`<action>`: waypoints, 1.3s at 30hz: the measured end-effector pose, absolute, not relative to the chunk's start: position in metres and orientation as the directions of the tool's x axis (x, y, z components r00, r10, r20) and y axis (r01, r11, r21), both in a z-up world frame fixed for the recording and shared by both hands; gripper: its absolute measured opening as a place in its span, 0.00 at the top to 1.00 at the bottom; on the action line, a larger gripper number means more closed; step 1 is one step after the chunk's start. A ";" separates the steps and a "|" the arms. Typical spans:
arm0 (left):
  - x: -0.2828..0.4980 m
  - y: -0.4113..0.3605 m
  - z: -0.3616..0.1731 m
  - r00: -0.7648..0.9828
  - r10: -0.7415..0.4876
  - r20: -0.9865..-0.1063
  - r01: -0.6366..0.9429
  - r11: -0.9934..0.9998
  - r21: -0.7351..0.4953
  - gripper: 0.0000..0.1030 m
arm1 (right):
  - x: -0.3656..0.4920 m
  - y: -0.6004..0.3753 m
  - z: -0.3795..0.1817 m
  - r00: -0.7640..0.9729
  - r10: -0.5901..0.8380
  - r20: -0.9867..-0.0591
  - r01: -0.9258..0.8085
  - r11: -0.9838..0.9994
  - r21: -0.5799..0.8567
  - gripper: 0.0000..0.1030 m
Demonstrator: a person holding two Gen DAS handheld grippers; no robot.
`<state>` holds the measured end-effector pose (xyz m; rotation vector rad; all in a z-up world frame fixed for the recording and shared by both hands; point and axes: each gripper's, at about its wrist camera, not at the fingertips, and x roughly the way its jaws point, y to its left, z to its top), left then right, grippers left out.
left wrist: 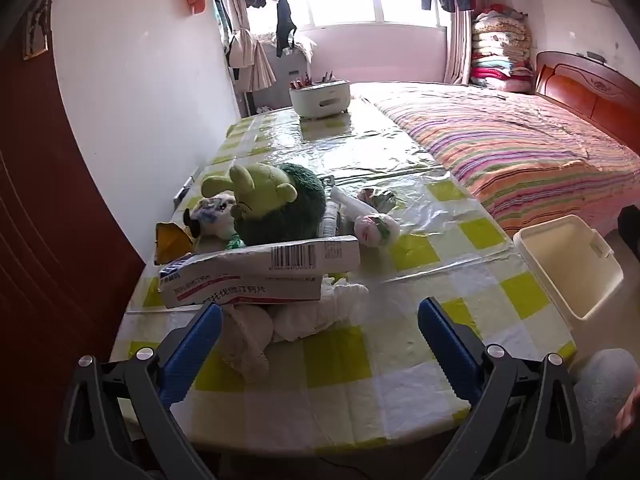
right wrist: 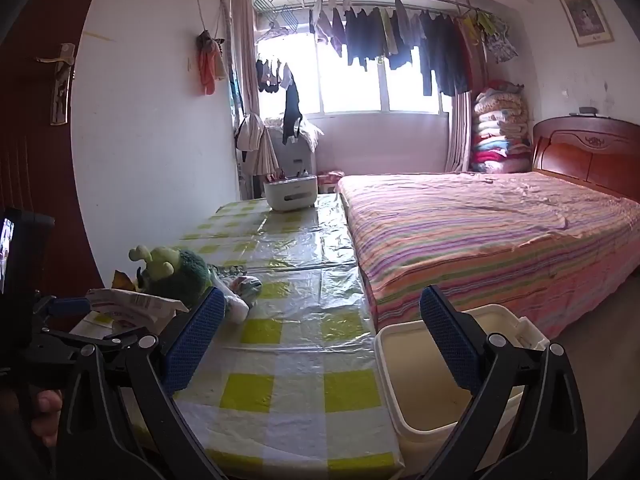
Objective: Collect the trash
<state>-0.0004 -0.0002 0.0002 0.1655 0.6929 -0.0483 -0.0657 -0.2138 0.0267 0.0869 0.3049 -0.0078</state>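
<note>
My left gripper (left wrist: 320, 324) and right gripper (right wrist: 322, 322) are both gaping wide, holding nothing.

The medicine box (left wrist: 256, 272) is lying crosswise on the table (left wrist: 360, 360), resting on crumpled tissue (left wrist: 304, 316); the plush toy (left wrist: 276, 204) is crowding behind, the bin (right wrist: 432, 404) waiting alongside.

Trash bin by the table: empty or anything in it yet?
Empty as far as visible. The cream trash bin is open-topped; both views show bare inner walls. The right gripper hides part of its floor.
</note>
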 end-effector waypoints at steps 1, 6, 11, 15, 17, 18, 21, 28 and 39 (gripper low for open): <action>0.000 0.000 0.000 0.771 0.014 -0.637 0.099 0.985 0.141 0.07 | -0.066 -0.214 0.027 0.954 0.006 -0.299 0.022 0.996 0.087 0.06; -0.004 -0.005 0.002 0.774 0.030 -0.632 0.097 0.981 0.166 0.07 | -0.070 -0.216 0.027 0.954 0.000 -0.298 0.030 0.995 0.096 0.06; -0.008 -0.012 0.003 0.773 0.032 -0.633 0.101 0.980 0.172 0.07 | -0.071 -0.218 0.024 0.949 -0.004 -0.316 0.035 0.995 0.094 0.06; -0.008 -0.012 0.004 0.772 0.030 -0.635 0.102 0.980 0.169 0.07 | -0.072 -0.219 0.022 0.947 -0.008 -0.321 0.040 0.995 0.094 0.06; -0.009 -0.012 0.005 0.773 0.030 -0.634 0.101 0.980 0.170 0.07 | -0.072 -0.219 0.021 0.947 -0.006 -0.322 0.039 0.994 0.098 0.06; -0.010 -0.012 0.005 0.773 0.032 -0.634 0.100 0.980 0.172 0.07 | -0.072 -0.219 0.021 0.947 -0.004 -0.322 0.039 0.994 0.101 0.06; -0.010 -0.012 0.004 0.771 0.034 -0.636 0.099 0.980 0.172 0.07 | -0.073 -0.220 0.019 0.945 -0.001 -0.326 0.037 0.994 0.105 0.06; -0.011 -0.011 0.000 0.766 0.036 -0.641 0.099 0.980 0.173 0.07 | -0.070 -0.218 0.016 0.941 0.003 -0.339 0.033 0.994 0.100 0.06; -0.009 -0.010 -0.005 0.757 0.034 -0.653 0.102 0.980 0.169 0.07 | -0.066 -0.219 0.010 0.935 0.007 -0.355 0.034 0.994 0.107 0.06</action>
